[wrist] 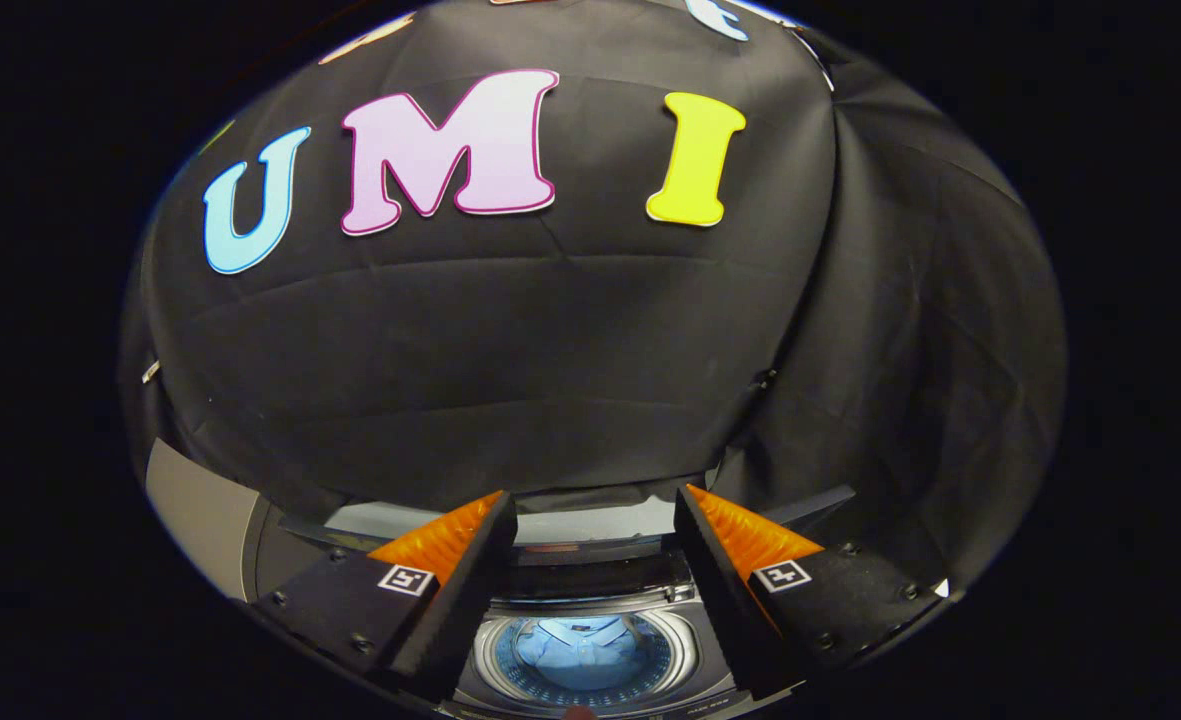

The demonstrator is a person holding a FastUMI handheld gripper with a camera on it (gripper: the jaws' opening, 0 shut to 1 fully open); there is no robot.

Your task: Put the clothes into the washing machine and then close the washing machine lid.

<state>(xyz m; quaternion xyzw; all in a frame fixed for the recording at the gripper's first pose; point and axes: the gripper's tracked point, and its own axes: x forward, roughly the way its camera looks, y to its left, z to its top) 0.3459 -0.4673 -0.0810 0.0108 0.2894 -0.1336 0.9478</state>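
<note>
- My gripper sits above the washing machine, fingers spread wide apart with nothing between them.
- Left finger and right finger each carry a ribbed pad on the inner face and a small square marker tag further back.
- Down in the gap between the fingers I see the round drum opening of the washing machine, ringed by a pale metal rim.
- A light blue shirt lies inside the drum, collar showing, spread over the perforated bottom. It touches neither finger.
- The lid looks raised: a pale panel stands behind the opening, just past the fingertips, leaving the drum uncovered. I cannot tell its exact angle from here.
- A grey flat panel sits off beyond the left finger; I cannot tell whether it belongs to the machine.
- Black cloth wall hangs behind the machine, creased, with a fold line running down on the right side.
</note>
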